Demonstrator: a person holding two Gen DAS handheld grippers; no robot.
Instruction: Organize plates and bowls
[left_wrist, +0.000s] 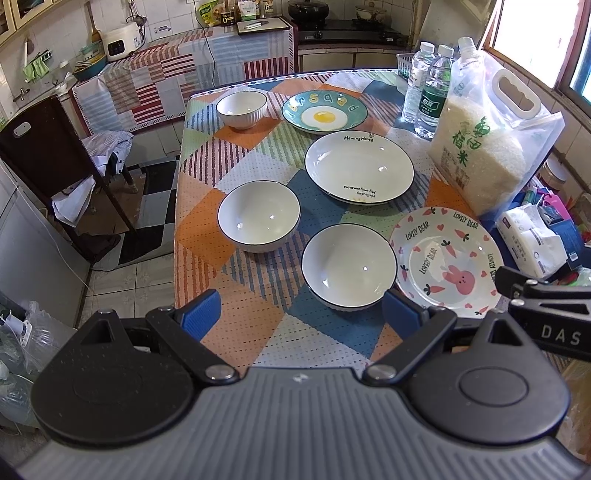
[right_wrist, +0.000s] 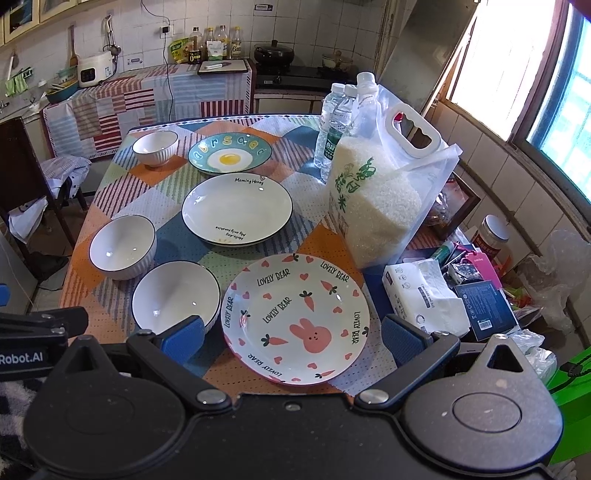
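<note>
On the patterned tablecloth (left_wrist: 207, 221) lie three plates and three bowls. The pink rabbit plate (right_wrist: 295, 317) is nearest, in front of my open right gripper (right_wrist: 291, 343). A white dark-rimmed bowl (left_wrist: 349, 266) sits beside it, just ahead of my open left gripper (left_wrist: 301, 314). Another white bowl (left_wrist: 258, 216) stands to its left. Further back are a large white plate (left_wrist: 359, 168), a teal fried-egg plate (left_wrist: 324, 110) and a small ribbed bowl (left_wrist: 241, 108). Both grippers hover above the near table edge, holding nothing.
A big bag of rice (right_wrist: 376, 206) and water bottles (right_wrist: 334, 125) stand on the table's right side. Tissue packs and clutter (right_wrist: 424, 291) fill the near right corner. A dark chair (left_wrist: 44, 147) with clothes stands left of the table.
</note>
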